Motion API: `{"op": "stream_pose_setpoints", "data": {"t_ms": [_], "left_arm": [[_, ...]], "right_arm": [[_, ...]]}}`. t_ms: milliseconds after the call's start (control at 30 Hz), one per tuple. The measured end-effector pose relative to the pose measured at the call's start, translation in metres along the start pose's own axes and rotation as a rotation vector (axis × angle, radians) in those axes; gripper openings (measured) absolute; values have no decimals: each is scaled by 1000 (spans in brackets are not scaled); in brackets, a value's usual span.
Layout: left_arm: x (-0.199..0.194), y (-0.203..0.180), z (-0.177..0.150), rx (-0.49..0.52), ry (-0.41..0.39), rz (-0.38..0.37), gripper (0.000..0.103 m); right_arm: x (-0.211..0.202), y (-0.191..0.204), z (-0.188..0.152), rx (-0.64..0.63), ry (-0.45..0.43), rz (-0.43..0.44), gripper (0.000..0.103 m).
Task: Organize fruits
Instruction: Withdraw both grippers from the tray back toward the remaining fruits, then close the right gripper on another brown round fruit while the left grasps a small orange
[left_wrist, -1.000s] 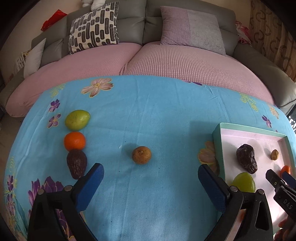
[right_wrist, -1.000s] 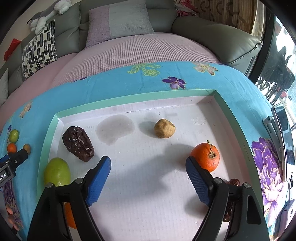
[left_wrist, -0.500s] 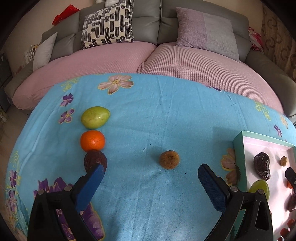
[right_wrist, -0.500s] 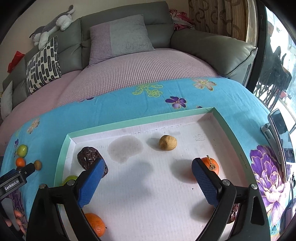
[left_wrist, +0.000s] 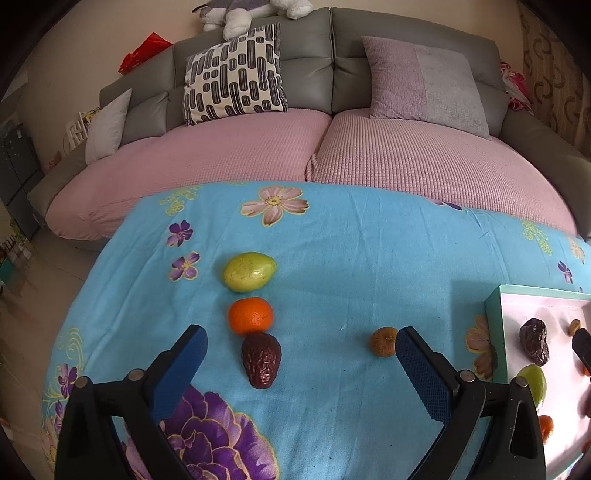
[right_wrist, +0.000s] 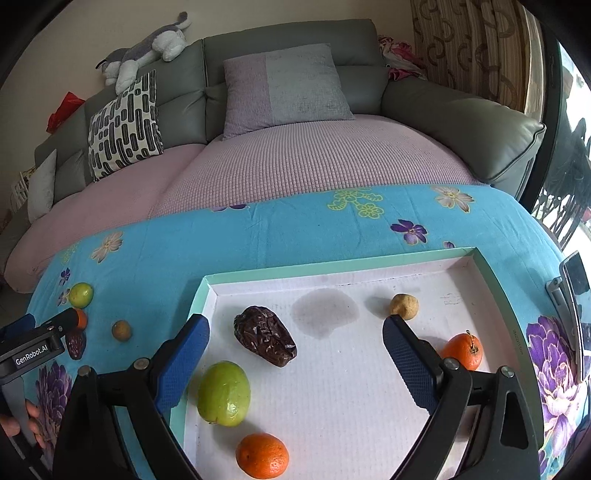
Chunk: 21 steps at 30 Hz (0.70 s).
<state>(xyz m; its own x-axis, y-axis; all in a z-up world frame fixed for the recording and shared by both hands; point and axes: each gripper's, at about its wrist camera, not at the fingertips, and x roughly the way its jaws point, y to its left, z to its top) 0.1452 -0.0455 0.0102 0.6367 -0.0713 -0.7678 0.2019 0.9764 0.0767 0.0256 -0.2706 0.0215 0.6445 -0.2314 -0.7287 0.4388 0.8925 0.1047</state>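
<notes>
On the blue flowered cloth, the left wrist view shows a green fruit (left_wrist: 249, 271), an orange (left_wrist: 251, 315) and a dark date (left_wrist: 261, 360) in a column, with a small brown fruit (left_wrist: 383, 342) to the right. My left gripper (left_wrist: 301, 360) is open above the cloth, the date between its fingers. A mint-rimmed white tray (right_wrist: 332, 264) holds a date (right_wrist: 264, 335), a green fruit (right_wrist: 223, 393), two oranges (right_wrist: 262, 456) (right_wrist: 462, 350) and a tan fruit (right_wrist: 404, 306). My right gripper (right_wrist: 295, 345) hangs open over the tray.
A grey sofa (left_wrist: 303, 88) with pink covers and cushions lies behind the table. A phone on a stand (right_wrist: 574, 291) sits at the table's right edge. A hand (right_wrist: 22, 421) holds the left gripper's body at the lower left of the right wrist view.
The left gripper has shifted left, so the date now lies between its fingers and the brown fruit sits by the right finger. The right gripper has pulled back from the tray, revealing more fruit.
</notes>
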Motion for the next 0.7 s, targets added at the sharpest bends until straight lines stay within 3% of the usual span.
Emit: {"op": "stream_pose_setpoints", "data": {"t_ms": [333, 567, 700], "left_arm": [[-6, 77, 3, -124, -21, 102, 103], [0, 111, -3, -224, -23, 100, 103], [1, 119, -2, -262, -42, 63, 103]], "right_arm": [[4, 58, -2, -107, 1, 85, 95], [5, 95, -4, -155, -14, 145, 95], [7, 119, -7, -192, -12, 199, 95]]}}
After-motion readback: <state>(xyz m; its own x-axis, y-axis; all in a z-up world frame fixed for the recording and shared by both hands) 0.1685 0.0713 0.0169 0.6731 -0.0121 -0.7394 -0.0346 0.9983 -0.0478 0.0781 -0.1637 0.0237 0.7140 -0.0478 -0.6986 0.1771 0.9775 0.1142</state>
